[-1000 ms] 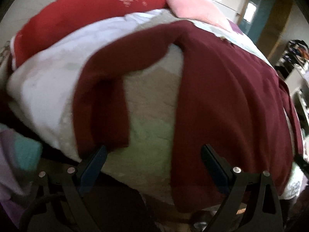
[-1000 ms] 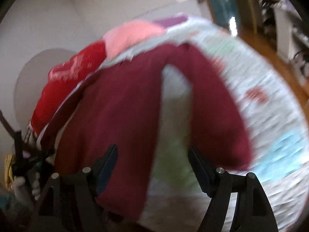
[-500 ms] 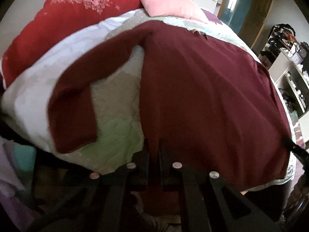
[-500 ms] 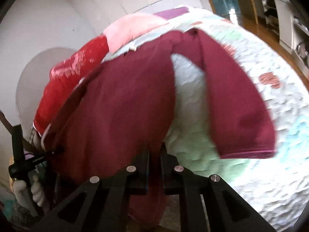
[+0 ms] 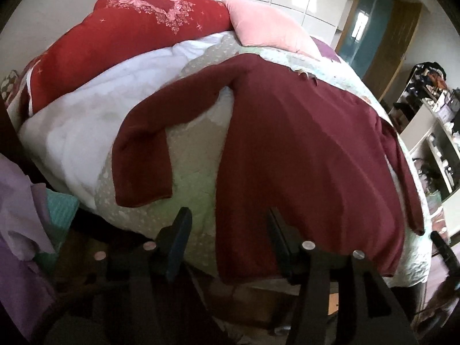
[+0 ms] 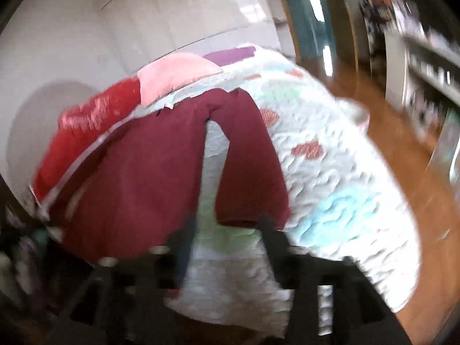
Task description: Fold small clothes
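Observation:
A maroon long-sleeved top (image 5: 302,158) lies spread flat on the quilted bed (image 5: 195,149), collar toward the pillows. Its left sleeve (image 5: 143,155) bends down toward the bed's near edge. My left gripper (image 5: 228,230) hovers at the hem's left corner with its jaws opening; the corner shows between the fingers, but the pads do not press on it. In the blurred right wrist view the top (image 6: 138,178) lies to the left, and its right sleeve (image 6: 250,158) ends just above my right gripper (image 6: 228,238). Its jaws are opening over bare quilt (image 6: 330,187).
A red pillow (image 5: 129,34) and a pink pillow (image 5: 267,26) lie at the head of the bed. Purple and teal cloth (image 5: 17,201) hangs at the left. Shelves with clutter (image 5: 431,132) stand at the right, beyond a wooden floor (image 6: 402,143).
Both grippers went from wide open to shut at the hem, and now their jaws stand apart again. The left view has drawn back and up. The right view has swung toward the right sleeve.

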